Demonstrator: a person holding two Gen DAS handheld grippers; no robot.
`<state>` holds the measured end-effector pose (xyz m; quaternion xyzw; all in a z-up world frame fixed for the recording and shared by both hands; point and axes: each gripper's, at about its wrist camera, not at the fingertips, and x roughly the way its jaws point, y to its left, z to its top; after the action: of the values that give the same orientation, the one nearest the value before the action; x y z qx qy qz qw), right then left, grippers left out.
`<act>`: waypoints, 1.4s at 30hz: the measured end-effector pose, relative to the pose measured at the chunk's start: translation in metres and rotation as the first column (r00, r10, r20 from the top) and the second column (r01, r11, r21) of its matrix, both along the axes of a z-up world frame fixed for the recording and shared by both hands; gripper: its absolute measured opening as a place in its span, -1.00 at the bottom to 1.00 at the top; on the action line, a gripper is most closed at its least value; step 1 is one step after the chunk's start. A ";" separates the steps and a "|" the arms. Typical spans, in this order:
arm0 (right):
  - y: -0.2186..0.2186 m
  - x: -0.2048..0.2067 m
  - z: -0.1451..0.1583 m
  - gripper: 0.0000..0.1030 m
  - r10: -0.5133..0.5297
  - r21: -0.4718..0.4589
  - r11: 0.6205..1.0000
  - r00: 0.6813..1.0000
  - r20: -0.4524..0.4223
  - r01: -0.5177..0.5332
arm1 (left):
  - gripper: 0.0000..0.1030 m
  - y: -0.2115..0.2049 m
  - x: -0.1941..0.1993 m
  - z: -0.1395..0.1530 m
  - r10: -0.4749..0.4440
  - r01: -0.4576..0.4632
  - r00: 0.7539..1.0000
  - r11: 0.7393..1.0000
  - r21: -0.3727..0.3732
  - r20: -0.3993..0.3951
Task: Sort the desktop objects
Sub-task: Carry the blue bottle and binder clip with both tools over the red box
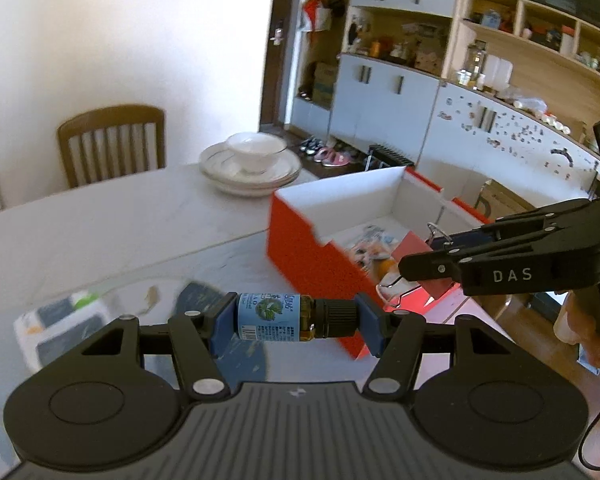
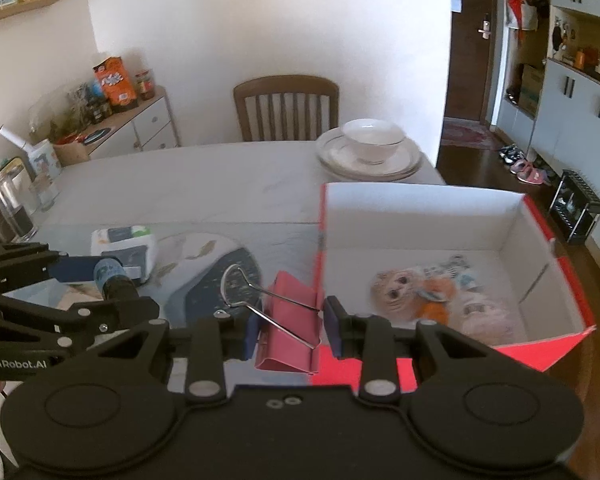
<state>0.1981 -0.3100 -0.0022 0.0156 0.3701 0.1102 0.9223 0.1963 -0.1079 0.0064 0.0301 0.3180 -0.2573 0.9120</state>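
Observation:
My left gripper (image 1: 296, 320) is shut on a small amber bottle (image 1: 288, 316) with a blue label and black cap, held sideways above the table. It also shows at the left of the right wrist view (image 2: 112, 276). My right gripper (image 2: 292, 328) is shut on a pink binder clip (image 2: 290, 328) with wire handles, just left of the red box (image 2: 548, 344). In the left wrist view the right gripper (image 1: 416, 268) holds the clip (image 1: 432, 272) over the box's near edge. The white-lined box (image 1: 300, 240) holds small toys and packets (image 2: 432, 292).
A stack of white plates with a bowl (image 2: 370, 148) sits behind the box. A tissue pack (image 2: 124, 244) and a dark round mat (image 2: 236, 280) lie on the table (image 2: 200, 184). A wooden chair (image 2: 286, 108) stands at the far side. A glass kettle (image 2: 8, 208) is at the left edge.

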 end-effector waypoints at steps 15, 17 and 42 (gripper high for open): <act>-0.103 0.019 -0.005 -0.37 -0.113 -0.020 0.993 0.994 0.015 0.113 | 0.18 -0.112 0.044 0.003 -0.120 0.120 0.993 0.992 0.030 0.021; -0.115 0.024 -0.007 -0.37 -0.129 -0.027 0.991 0.992 0.015 0.129 | 0.18 -0.125 0.052 0.000 -0.129 0.128 0.992 0.991 0.041 0.012; -0.165 0.135 -0.077 -0.37 -0.134 -0.011 0.991 0.979 -0.152 0.134 | 0.18 -0.211 0.129 -0.077 -0.126 0.180 0.970 0.948 0.263 -0.208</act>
<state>0.3330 -0.4752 -0.0788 0.0484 0.4374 0.0462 0.8967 0.3253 -0.3186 -0.0706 0.1588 0.4328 -0.2818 0.8415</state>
